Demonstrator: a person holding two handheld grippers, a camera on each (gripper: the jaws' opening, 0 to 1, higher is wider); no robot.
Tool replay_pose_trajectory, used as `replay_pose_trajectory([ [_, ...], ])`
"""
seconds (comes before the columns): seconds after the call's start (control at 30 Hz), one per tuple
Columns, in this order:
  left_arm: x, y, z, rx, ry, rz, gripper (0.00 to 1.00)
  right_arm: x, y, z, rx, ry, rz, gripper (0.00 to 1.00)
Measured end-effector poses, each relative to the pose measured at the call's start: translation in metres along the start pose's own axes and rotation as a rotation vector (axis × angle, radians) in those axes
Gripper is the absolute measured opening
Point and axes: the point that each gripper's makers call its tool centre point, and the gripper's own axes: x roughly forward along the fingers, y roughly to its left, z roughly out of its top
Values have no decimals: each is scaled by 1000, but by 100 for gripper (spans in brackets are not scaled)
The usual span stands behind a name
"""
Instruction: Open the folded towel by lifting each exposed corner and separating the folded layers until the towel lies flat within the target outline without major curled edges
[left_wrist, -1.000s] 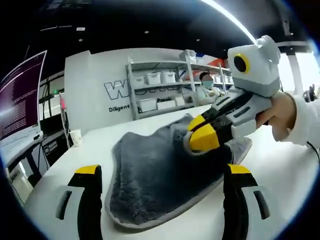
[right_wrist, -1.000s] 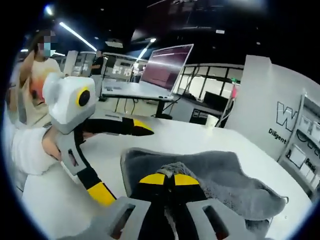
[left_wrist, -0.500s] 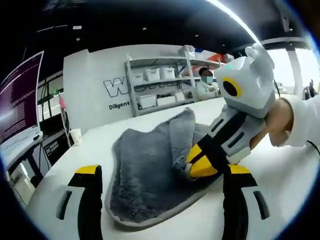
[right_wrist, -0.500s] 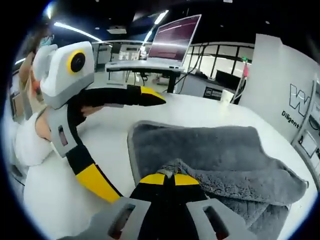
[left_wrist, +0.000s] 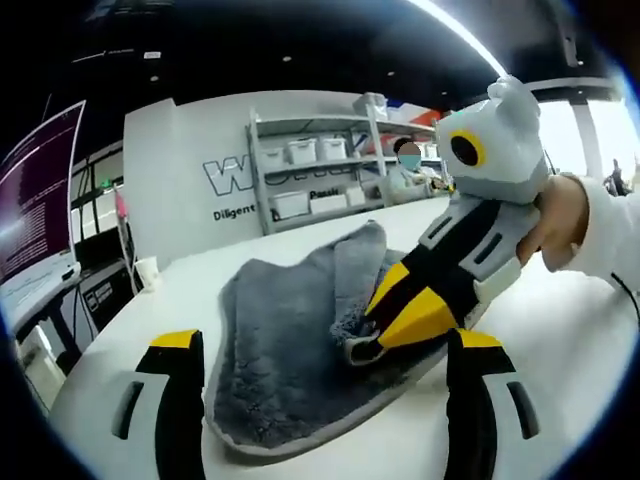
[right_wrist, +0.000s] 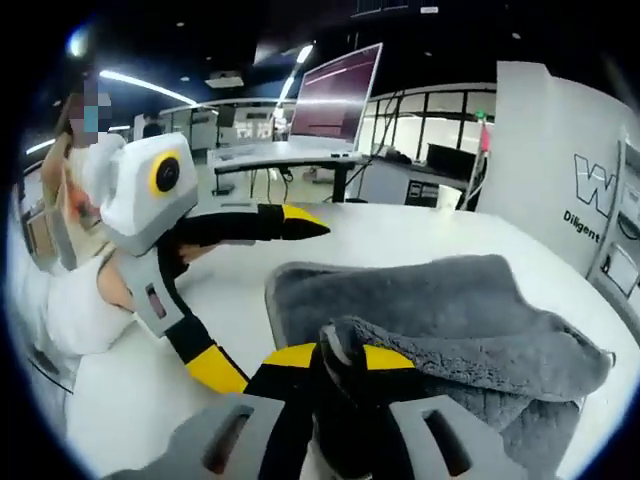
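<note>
The grey towel (left_wrist: 290, 340) lay on the white desk (left_wrist: 560, 350), still partly folded, with a doubled layer running up its far side. My right gripper (right_wrist: 340, 357) had its jaws clamped together on a corner of the upper layer, which stood up between the yellow tips in the right gripper view. In the left gripper view the same gripper (left_wrist: 362, 347) sat low over the middle of the towel, held by a hand (left_wrist: 555, 215) in a white sleeve.

Compared with a second earlier, the right gripper had come down and toward me, from the raised fold near the towel's far edge to a point nearer its near edge, drawing the gripped layer along with it. The fold on the far side stood narrower and more upright than before.

My left gripper (left_wrist: 320, 410) had its jaws wide apart, holding nothing, with the near edge of the towel between them. In the right gripper view it (right_wrist: 270, 290) hovered beside the towel's left edge, apart from the cloth. Its position had changed little.

Shelving (left_wrist: 330, 180) and a monitor (right_wrist: 335, 90) stood in the background.
</note>
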Motion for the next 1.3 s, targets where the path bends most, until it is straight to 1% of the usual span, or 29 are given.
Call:
replay_pose_trajectory([
  [0.07, 0, 0, 0, -1, 0, -1, 99, -8, -2, 5, 27, -25, 2, 19],
  [0.1, 0, 0, 0, -2, -2, -1, 99, -15, -6, 10, 55, -61, -6, 19],
  [0.17, 0, 1, 0, -3, -4, -1, 99, -26, -12, 14, 73, -92, -19, 20],
  [0.2, -1, 0, 1, -2, -4, -1, 99, -35, -17, 14, 86, -108, -35, 22],
  [0.3, -1, -1, 1, -6, -8, -7, 99, -56, -31, 9, 110, -122, -74, 29],
  [0.33, -1, -1, 2, -7, -12, -7, 99, -61, -32, 7, 117, -122, -77, 31],
  [0.43, -2, -1, 4, -9, -22, -8, 99, -83, -41, -5, 146, -124, -94, 38],
  [0.5, -2, 0, 4, -11, -22, -6, 99, -97, -48, -15, 156, -122, -128, 42],
  [0.6, -2, 1, 5, -18, -26, -8, 99, -116, -54, -35, 180, -104, -168, 48],
  [0.67, -2, 1, 5, -22, -29, -10, 99, -126, -58, -45, 197, -99, -189, 51],
  [0.7, -2, 1, 5, -23, -30, -11, 99, -137, -60, -55, 208, -91, -207, 53],
  [0.73, -2, 1, 6, -21, -30, -11, 99, -138, -60, -57, 210, -90, -211, 55],
  [0.8, -2, 0, 5, -21, -30, -12, 99, -153, -62, -70, 229, -84, -235, 58],
  [0.83, -2, 0, 5, -21, -30, -13, 99, -158, -67, -73, 238, -84, -243, 60],
  [0.87, -2, 0, 5, -21, -29, -13, 99, -165, -67, -79, 247, -84, -254, 61],
  [0.97, -2, 0, 5, -22, -29, -13, 99, -176, -61, -92, 264, -74, -269, 67],
  [1.03, -2, 0, 5, -22, -28, -12, 99, -185, -63, -99, 272, -62, -273, 71],
  [1.13, -3, 0, 4, -23, -26, -11, 99, -188, -63, -108, 274, -41, -270, 75],
  [1.3, -2, 0, 3, -24, -23, -11, 99, -193, -52, -119, 281, -17, -258, 80],
])
